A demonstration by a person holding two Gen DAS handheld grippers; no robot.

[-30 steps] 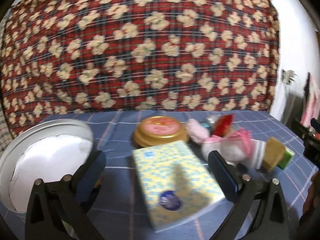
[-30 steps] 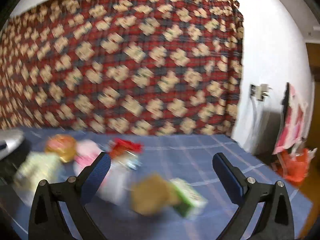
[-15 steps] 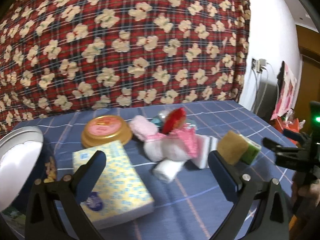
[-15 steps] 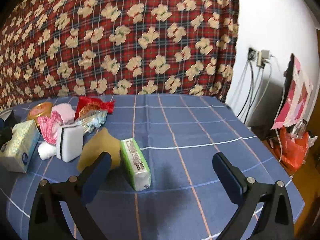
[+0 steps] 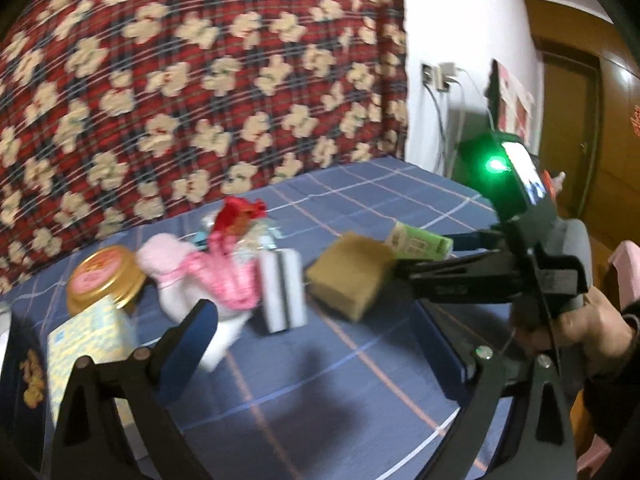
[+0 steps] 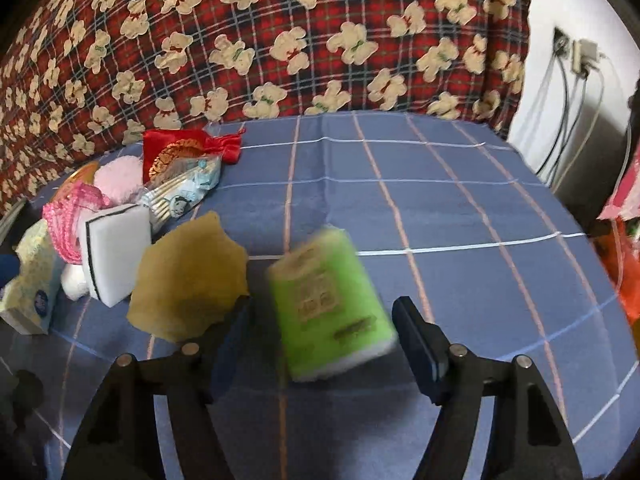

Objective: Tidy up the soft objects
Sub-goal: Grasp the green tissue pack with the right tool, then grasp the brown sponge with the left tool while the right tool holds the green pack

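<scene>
A green tissue pack [image 6: 330, 304] lies on the blue checked tablecloth between the fingers of my open right gripper [image 6: 322, 332], which does not touch it. A tan sponge [image 6: 188, 280] lies just left of it. A white sponge [image 6: 114, 254], pink cloths [image 6: 70, 220], a red pouch [image 6: 180, 148] and a yellow tissue box [image 6: 34, 280] sit further left. My left gripper [image 5: 316, 344] is open and empty above the cloth in front of the white sponge [image 5: 282, 290]. The right gripper [image 5: 480, 264] shows in the left wrist view, by the tan sponge [image 5: 352, 280].
A gold-lidded tin [image 5: 104, 280] stands at the left behind the yellow tissue box [image 5: 88, 344]. A dark container [image 5: 22, 380] is at the far left edge. A plaid bear-print fabric [image 6: 256, 40] rises behind the table. The table edge [image 6: 580, 240] drops off at the right.
My right gripper has moved forward and down so its fingers now straddle the green tissue pack. My left gripper has swung right, away from the yellow tissue box.
</scene>
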